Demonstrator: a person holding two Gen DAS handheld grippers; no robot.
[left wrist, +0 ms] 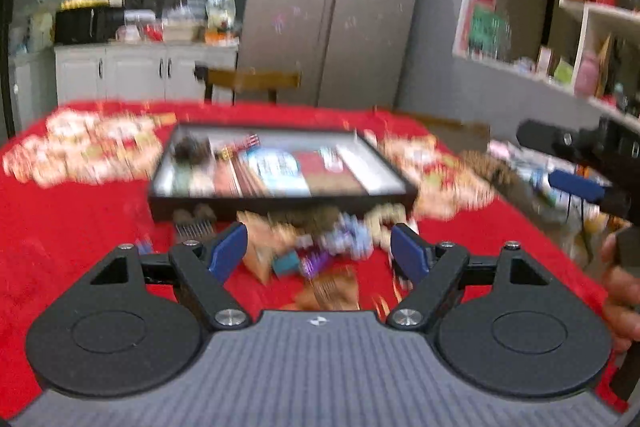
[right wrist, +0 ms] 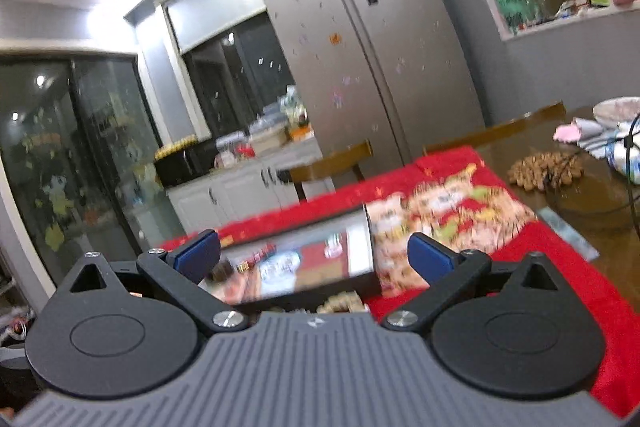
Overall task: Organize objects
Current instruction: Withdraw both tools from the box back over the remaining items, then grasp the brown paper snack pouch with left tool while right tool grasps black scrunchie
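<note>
A black tray point(left wrist: 280, 202) holding several small items sits on the red tablecloth point(left wrist: 80, 227). A pile of small hair accessories point(left wrist: 320, 247), combs and clips, lies in front of the tray. My left gripper point(left wrist: 318, 251) is open and empty, just above that pile. My right gripper point(right wrist: 314, 255) is open and empty, held above the table, with the tray point(right wrist: 312, 291) in front of it. The right gripper also shows at the right edge of the left wrist view point(left wrist: 580, 167). Both views are blurred.
The red cloth point(right wrist: 560, 267) has a printed pattern. Bare wooden table point(right wrist: 600, 203) to the right holds a brown knobbly thing point(right wrist: 544, 169), a cable, cloths and a bowl. Wooden chairs point(left wrist: 252, 81) stand behind the table. A fridge point(left wrist: 332, 7), cabinets and shelves are further back.
</note>
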